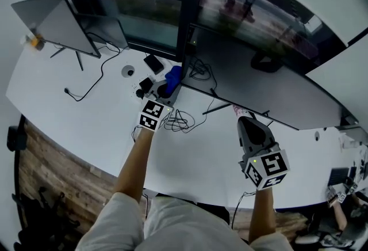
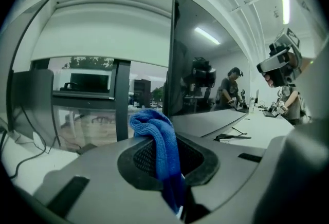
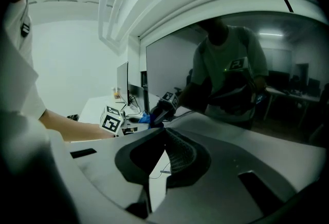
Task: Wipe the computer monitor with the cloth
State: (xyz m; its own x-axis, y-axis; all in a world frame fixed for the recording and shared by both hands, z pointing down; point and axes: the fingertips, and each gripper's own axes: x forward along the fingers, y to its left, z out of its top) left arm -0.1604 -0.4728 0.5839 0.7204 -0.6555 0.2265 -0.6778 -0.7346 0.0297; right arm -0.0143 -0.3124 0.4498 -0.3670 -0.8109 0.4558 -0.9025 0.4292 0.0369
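The wide dark monitor (image 1: 259,65) stands along the back of the white desk (image 1: 86,123). My left gripper (image 1: 168,90) is shut on a blue cloth (image 1: 174,75), which bunches up at the monitor's left edge. In the left gripper view the cloth (image 2: 157,135) hangs out between the jaws, with the monitor's edge (image 2: 205,63) just behind it. My right gripper (image 1: 241,114) hovers low in front of the monitor's middle, jaws together and nothing between them. The right gripper view shows the screen (image 3: 231,74) reflecting a person, and the left gripper (image 3: 154,115) with the cloth (image 3: 144,118) far off.
A second screen (image 1: 57,25) on a thin stand sits at the desk's far left. A tangle of black cables (image 1: 181,120) lies just right of my left gripper. A dark phone (image 1: 154,63) and a round cable hole (image 1: 127,71) lie behind it. Wooden floor borders the desk's near edge.
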